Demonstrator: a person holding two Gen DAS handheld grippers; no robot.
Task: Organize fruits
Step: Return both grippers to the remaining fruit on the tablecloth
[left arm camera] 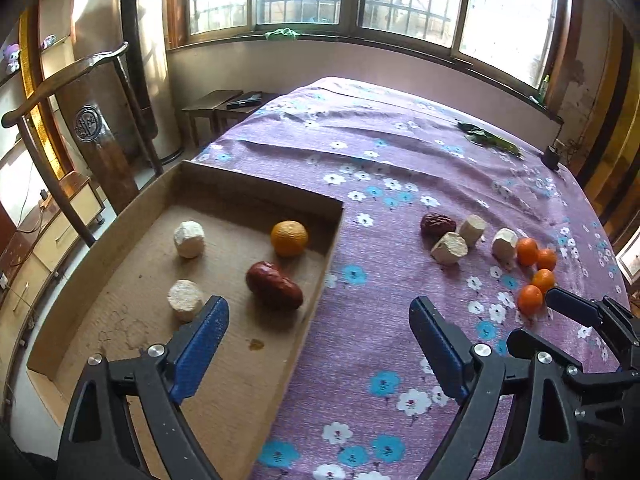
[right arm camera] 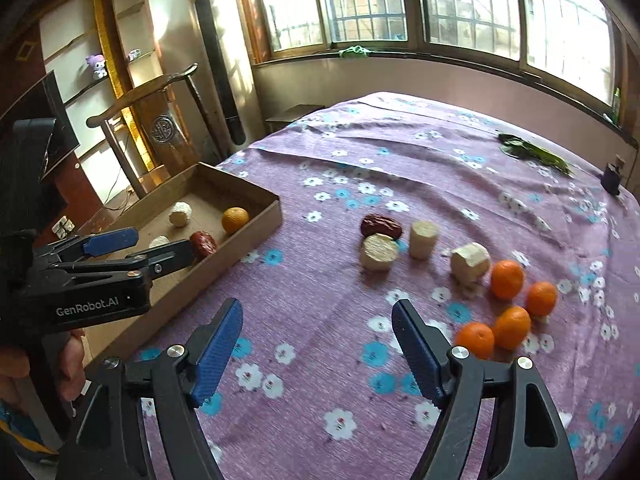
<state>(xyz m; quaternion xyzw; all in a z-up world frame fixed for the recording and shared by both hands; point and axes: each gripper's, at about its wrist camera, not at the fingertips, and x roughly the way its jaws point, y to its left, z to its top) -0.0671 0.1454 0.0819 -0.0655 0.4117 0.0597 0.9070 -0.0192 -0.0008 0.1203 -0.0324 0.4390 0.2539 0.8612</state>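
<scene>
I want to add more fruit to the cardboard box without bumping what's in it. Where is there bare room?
The cardboard box is bare along its near end, below the lower pale chunk and the red date. Its far right corner is crowded by the orange. On the cloth, the strip between box and loose fruit cluster is free.

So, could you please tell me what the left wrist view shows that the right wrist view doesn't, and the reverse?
Only the left wrist view shows the stain on the cardboard tray's floor and both pale chunks in the tray fully. Only the right wrist view shows the hand holding the left gripper. Both show the tray with its orange, the date on the cloth and four small oranges; both grippers are open and empty.
</scene>
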